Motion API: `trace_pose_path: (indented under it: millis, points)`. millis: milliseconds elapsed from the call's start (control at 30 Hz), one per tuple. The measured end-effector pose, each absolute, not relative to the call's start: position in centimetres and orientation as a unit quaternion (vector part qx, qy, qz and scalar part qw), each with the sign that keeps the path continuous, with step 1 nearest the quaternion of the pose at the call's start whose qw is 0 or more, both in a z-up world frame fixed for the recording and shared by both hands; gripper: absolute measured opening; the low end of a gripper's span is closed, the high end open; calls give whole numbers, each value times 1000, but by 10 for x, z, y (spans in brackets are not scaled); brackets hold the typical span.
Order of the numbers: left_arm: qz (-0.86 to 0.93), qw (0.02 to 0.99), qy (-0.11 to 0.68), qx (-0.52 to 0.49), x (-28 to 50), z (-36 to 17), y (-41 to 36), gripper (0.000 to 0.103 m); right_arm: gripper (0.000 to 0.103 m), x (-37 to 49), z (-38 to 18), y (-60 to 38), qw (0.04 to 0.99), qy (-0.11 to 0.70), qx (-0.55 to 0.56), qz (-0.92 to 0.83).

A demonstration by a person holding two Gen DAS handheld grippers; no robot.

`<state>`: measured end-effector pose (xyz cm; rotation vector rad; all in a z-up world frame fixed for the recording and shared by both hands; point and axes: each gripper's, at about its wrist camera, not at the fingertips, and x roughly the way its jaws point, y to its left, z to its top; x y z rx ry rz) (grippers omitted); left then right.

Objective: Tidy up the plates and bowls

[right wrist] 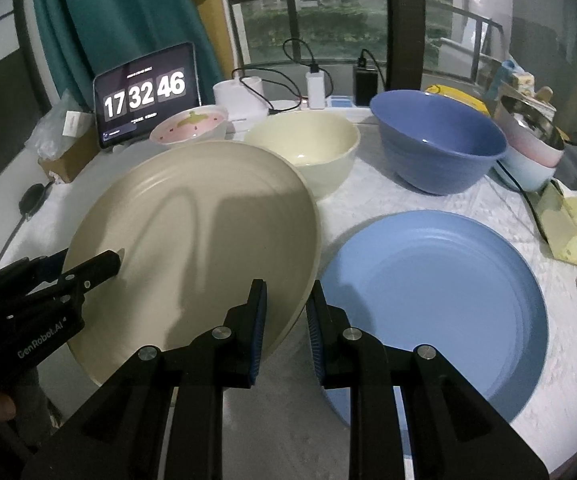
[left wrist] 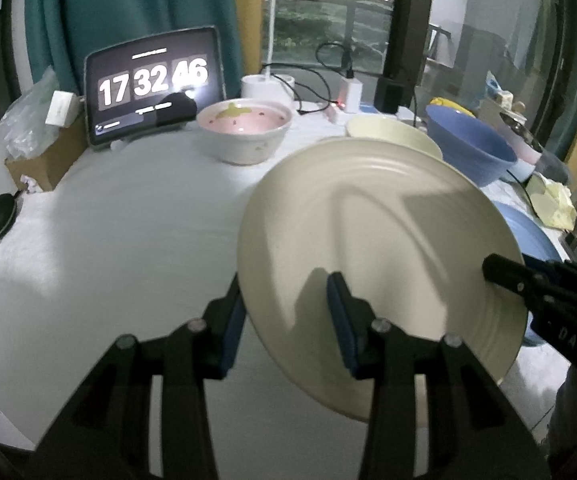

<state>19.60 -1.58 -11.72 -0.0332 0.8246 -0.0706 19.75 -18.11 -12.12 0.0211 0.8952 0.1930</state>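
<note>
I am holding the cream plate (right wrist: 192, 232) tilted above the table (left wrist: 108, 232), the left gripper (left wrist: 286, 320) clamped on its left rim and the right gripper (right wrist: 286, 320) clamped on its right rim, so neither edge can sag. I am keeping it just left of the blue plate (right wrist: 440, 300), probably to stack them, while the cream bowl (right wrist: 308, 152), blue bowl (right wrist: 436, 148) and pink bowl (right wrist: 188, 128) are waiting at the far side.

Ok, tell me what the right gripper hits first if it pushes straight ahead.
The right gripper already clamps the cream plate at its rim. Beyond the rim, probably the cream bowl, though depth is unclear.
</note>
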Motion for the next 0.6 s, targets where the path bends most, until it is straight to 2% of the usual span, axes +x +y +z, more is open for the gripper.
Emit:
trace_pose_path:
  millis: [600]
  points:
    - [-73, 909, 409, 13, 187, -119, -80, 41, 22, 176, -125, -245, 901, 427, 44, 62]
